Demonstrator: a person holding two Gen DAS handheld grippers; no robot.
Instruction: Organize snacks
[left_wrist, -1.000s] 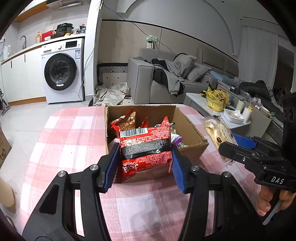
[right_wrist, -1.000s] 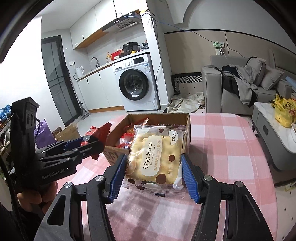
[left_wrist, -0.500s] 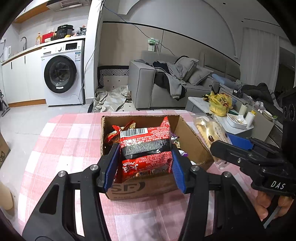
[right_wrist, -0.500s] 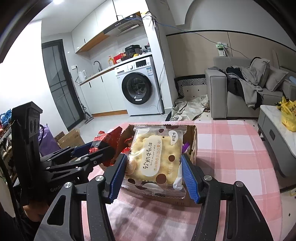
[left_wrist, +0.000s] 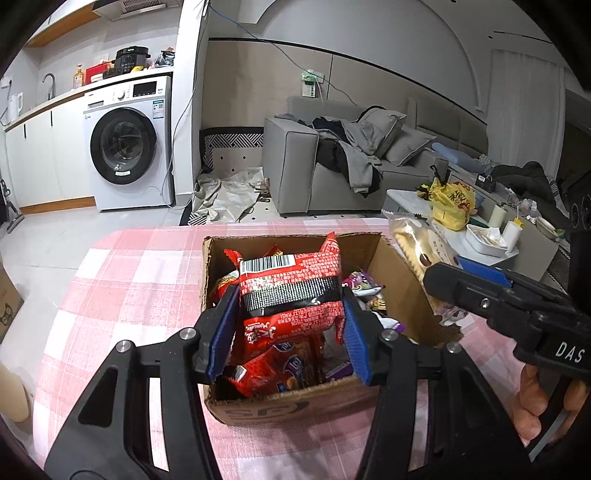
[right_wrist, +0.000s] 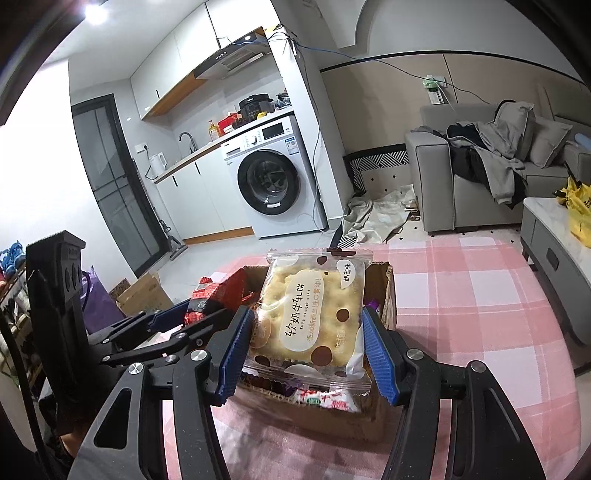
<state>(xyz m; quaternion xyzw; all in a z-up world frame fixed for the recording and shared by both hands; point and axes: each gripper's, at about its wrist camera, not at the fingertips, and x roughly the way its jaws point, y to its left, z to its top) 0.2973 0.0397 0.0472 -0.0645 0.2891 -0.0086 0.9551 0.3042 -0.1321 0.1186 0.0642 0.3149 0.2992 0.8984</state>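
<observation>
My left gripper (left_wrist: 288, 332) is shut on a red snack packet (left_wrist: 291, 295) with a barcode and a black band, held over the open cardboard box (left_wrist: 295, 402). The box holds several packets, red and purple ones among them. My right gripper (right_wrist: 306, 350) is shut on a clear cracker packet (right_wrist: 306, 314) with brown dots, hanging above the box's near edge (right_wrist: 332, 417). In the left wrist view the cracker packet (left_wrist: 417, 247) and the right gripper (left_wrist: 480, 291) show beside the box's right wall. In the right wrist view the left gripper (right_wrist: 173, 321) with its red packet (right_wrist: 210, 295) sits left.
The box stands on a table with a pink checked cloth (left_wrist: 140, 288). Beyond it are a washing machine (left_wrist: 129, 144), a grey sofa (left_wrist: 332, 158) with clothes, and a low table (left_wrist: 461, 206) with a yellow bag. A hand (left_wrist: 535, 406) grips the right tool's handle.
Both grippers have moved forward with their packets, from in front of the box to over it. The box now lies lower and closer in both views.
</observation>
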